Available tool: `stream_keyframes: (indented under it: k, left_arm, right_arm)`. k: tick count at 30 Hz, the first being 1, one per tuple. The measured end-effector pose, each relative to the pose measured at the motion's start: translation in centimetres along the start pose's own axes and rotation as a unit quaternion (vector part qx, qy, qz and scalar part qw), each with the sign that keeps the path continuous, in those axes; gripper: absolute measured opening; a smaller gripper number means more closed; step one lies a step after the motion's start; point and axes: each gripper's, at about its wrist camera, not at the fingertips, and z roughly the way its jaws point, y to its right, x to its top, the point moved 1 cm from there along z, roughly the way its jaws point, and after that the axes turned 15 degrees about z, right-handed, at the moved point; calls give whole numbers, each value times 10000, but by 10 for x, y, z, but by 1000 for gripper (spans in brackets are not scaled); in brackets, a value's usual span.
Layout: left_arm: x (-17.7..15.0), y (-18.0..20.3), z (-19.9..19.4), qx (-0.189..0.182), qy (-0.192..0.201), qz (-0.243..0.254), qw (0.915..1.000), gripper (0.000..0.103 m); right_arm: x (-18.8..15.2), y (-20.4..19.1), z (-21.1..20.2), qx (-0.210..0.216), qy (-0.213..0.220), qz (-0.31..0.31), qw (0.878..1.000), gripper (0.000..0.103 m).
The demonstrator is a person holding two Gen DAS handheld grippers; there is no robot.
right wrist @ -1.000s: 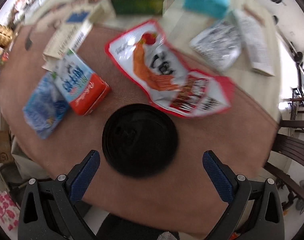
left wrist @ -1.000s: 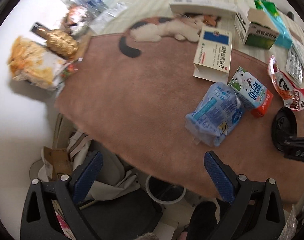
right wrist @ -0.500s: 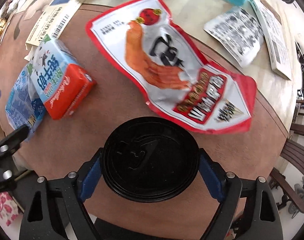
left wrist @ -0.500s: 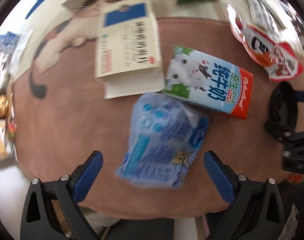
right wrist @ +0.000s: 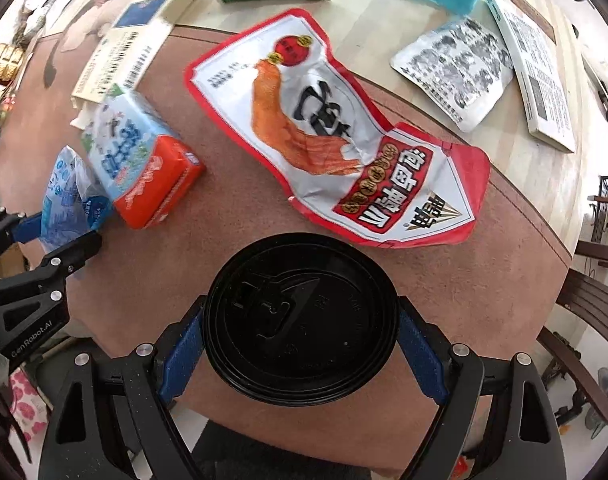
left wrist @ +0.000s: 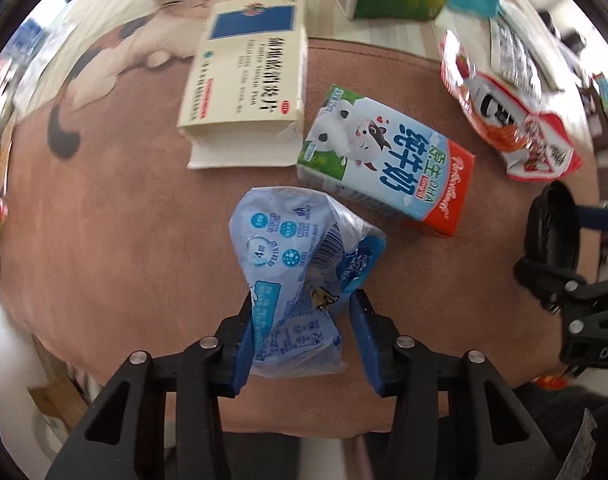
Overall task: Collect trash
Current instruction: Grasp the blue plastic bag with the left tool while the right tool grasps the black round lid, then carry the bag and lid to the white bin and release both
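The left hand-held gripper (left wrist: 302, 332) pinches the near end of a crumpled light-blue plastic wrapper (left wrist: 300, 276), which lies on the brown mat (left wrist: 136, 232) covering the counter. The right hand-held gripper (right wrist: 300, 340) clamps a round black plastic cup lid (right wrist: 300, 316) between its blue pads at the mat's near edge. Just beyond the wrapper lies a blue-and-red milk carton (left wrist: 387, 160) on its side, beside an open cream medicine box (left wrist: 248, 76). A red-and-white snack pouch (right wrist: 335, 132) lies flat just past the lid.

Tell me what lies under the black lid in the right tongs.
Brown mat shows all around the black lid, held between the right tongs. Whatever sits directly beneath it is covered.
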Motion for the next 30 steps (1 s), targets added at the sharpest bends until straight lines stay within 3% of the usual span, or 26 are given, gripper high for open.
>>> stream_keyframes:
  k: [9,15,17,23,26,30]
  left_arm:
    - [-65,-12,-60,15,578,-1001,9933,41]
    - [-131,-21,-101,115,1137,-1612,9803,41]
    - [-127,-20,-102,182,1264,-1789,9755,41]
    - [-189,-23,-108,325,1494,-2522,9555,41]
    - [-238,-27,-101,295,1501,-2948,9432,41]
    - [-301,-37,-59,-28,1330,-3638,9219,41]
  right_arm:
    - [-13,-25,-39,65,240,-361,9990,90]
    - [-37,-38,-70,152,575,-489,9970,90]
    - [-53,-47,-78,198,654,-547,9962,90]
    - [-116,-94,-83,383,779,-905,9921,90]
    - [-148,-130,-61,450,713,-1184,9894,90]
    - [-189,-174,-13,574,348,-1576,9852,90]
